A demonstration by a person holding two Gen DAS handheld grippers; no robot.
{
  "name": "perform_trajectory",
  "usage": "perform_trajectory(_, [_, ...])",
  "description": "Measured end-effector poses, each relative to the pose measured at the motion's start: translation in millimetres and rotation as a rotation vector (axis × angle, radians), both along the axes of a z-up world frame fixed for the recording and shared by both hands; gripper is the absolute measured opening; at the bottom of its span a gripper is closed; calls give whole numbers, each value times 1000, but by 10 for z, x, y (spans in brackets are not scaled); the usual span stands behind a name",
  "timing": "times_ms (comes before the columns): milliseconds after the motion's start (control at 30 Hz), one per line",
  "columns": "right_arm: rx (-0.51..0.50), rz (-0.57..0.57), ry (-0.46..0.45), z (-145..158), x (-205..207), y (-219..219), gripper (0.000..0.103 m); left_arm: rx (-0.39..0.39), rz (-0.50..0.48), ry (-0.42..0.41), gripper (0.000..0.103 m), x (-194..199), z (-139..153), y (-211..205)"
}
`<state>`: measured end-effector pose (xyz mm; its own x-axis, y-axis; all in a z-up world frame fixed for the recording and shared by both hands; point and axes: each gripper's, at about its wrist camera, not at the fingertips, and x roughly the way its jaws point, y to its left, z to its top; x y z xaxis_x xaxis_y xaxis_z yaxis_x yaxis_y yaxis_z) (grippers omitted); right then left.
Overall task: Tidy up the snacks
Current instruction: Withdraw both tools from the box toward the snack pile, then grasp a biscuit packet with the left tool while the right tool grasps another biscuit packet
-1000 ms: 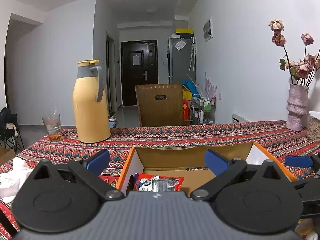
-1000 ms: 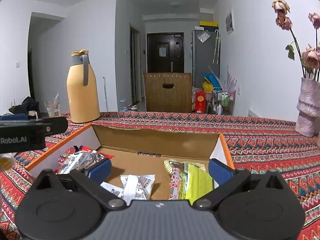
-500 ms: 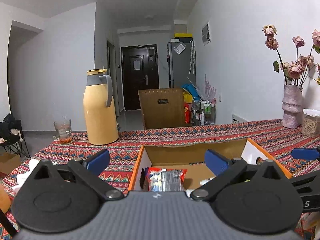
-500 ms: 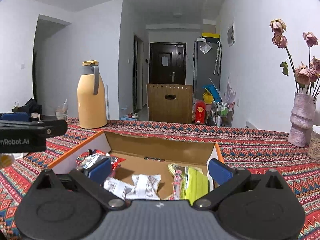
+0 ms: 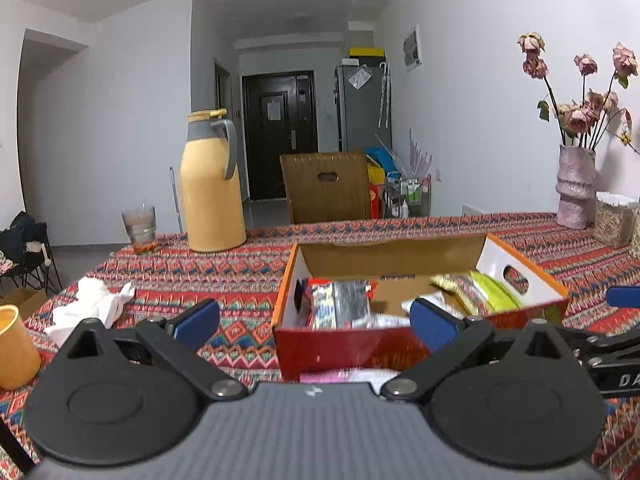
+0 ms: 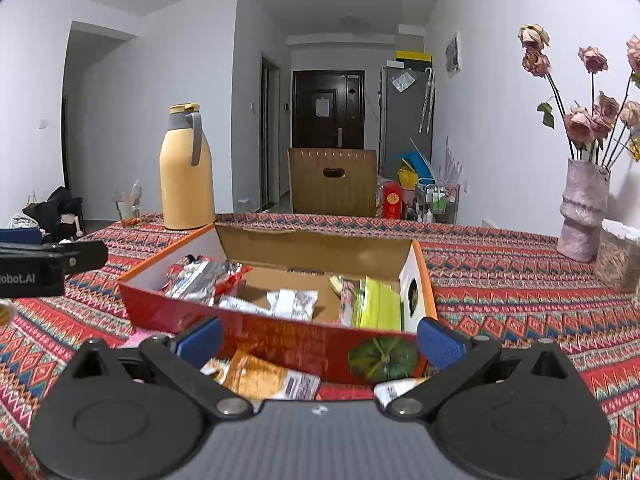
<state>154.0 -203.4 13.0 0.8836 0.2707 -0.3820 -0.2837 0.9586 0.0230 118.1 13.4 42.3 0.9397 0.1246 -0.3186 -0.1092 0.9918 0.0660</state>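
A red and orange cardboard box (image 5: 360,350) (image 6: 280,340) sits on the patterned tablecloth and holds several snack packets: a red and silver one (image 5: 340,300) (image 6: 204,276), white ones (image 6: 292,304) and a yellow-green one (image 5: 492,292) (image 6: 380,304). An orange snack packet (image 6: 260,378) and a pink one (image 5: 320,378) lie on the cloth in front of the box. My left gripper (image 5: 316,322) is open and empty before the box's near wall. My right gripper (image 6: 320,340) is open and empty above the loose packets.
A yellow thermos jug (image 5: 212,184) (image 6: 186,168) and a glass (image 5: 140,228) stand at the far left. Crumpled white tissue (image 5: 96,300) and an orange cup (image 5: 14,348) lie left. A pink vase with dried roses (image 5: 576,188) (image 6: 584,212) and a jar (image 5: 616,220) stand right. A chair (image 5: 326,188) stands beyond the table.
Both grippers have drawn back from over the box toward the near table edge. The box's front wall and the loose packets in front of it have come into view.
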Motion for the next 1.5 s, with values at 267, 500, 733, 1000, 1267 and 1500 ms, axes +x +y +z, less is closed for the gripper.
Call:
perform_trajectory(267, [15,2,28,-114,-227,-68,103,-9,6,45,103,-190,-182,125])
perform_trajectory(500, [28,-13,48,-196,-356,-114,103,-51,-10,61,103,-341,-279,198])
perform_trajectory(733, [24,-24,67,-301,-543,-165,103,-70,-33,79,103,-416,-377,212])
perform_trajectory(1000, [28,-42,102,-391,-516,-178,103,-79,-37,92,103,-406,-416,216])
perform_trajectory(1267, [95,-47,181,-511,-276,-243,90,-88,-47,112,103,-384,-467,208])
perform_trajectory(1500, [203,-48,266,-656,-67,-344,74,-96,-63,139,103,-342,-529,150])
